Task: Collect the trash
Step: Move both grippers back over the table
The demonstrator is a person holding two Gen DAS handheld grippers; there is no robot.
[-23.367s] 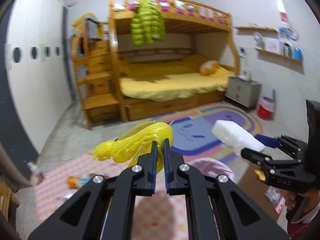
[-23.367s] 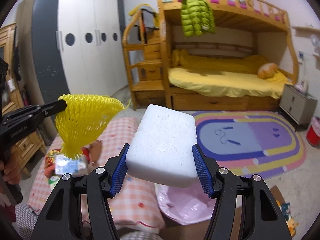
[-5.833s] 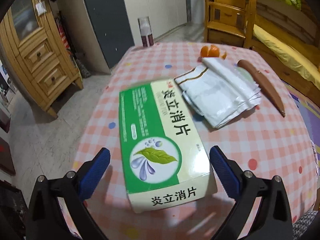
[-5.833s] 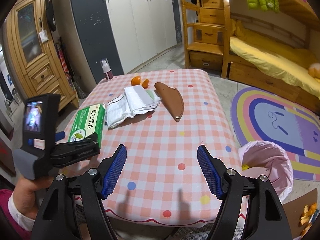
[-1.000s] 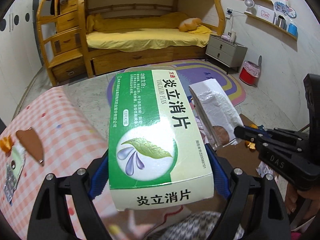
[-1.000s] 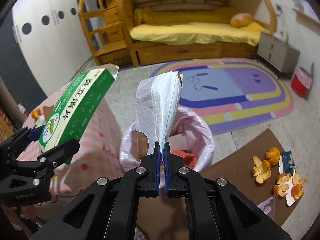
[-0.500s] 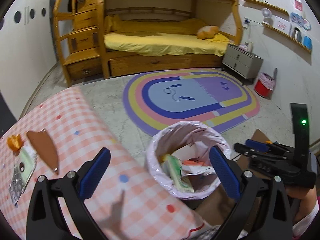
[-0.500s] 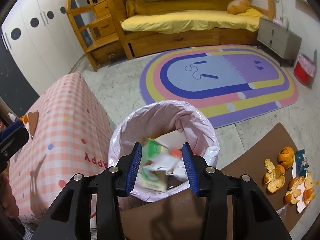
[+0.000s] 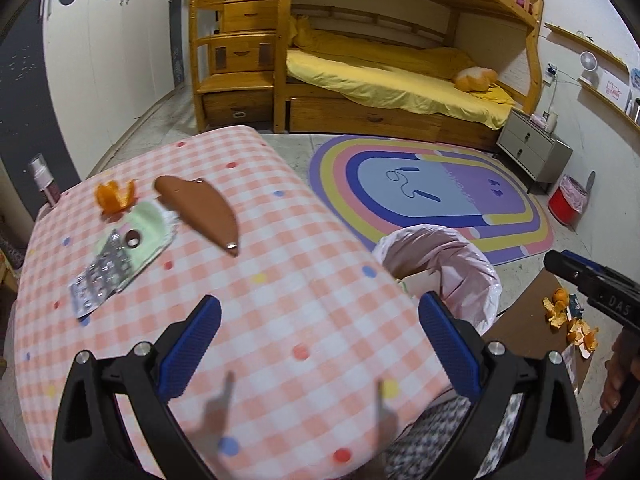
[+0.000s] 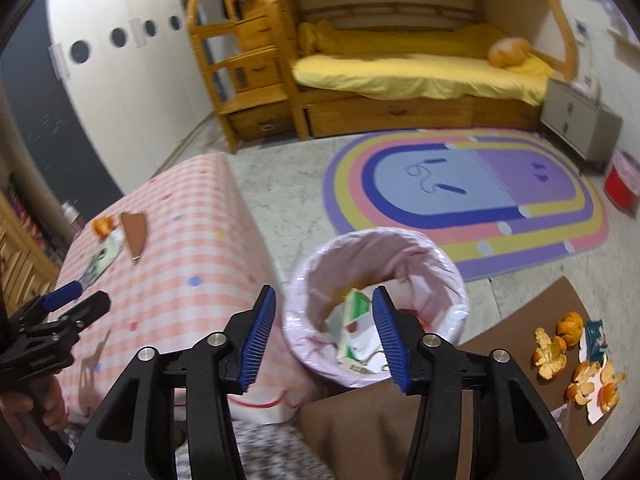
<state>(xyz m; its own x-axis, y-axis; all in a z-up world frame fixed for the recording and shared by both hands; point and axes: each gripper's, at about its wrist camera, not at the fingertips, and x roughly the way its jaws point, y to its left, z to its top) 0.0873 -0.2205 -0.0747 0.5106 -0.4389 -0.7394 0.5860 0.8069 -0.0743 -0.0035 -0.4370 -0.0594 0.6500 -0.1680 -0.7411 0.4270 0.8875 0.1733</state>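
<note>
Left gripper [image 9: 320,344] spread wide, empty, above checked table [image 9: 280,280]. Right gripper [image 10: 322,332] jaws opening, nothing between, over pink-lined bin [image 10: 420,248]; green box [image 10: 354,320] inside. Orange peel [image 9: 114,196], blister pack [image 9: 100,276] on table.

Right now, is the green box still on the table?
No, the green box lies inside the pink-lined bin on the floor.

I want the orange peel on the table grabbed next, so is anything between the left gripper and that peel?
Nothing upright blocks it. The left gripper hovers open over bare tablecloth; the blister pack and brown sheath lie flat beside the orange peel.
</note>
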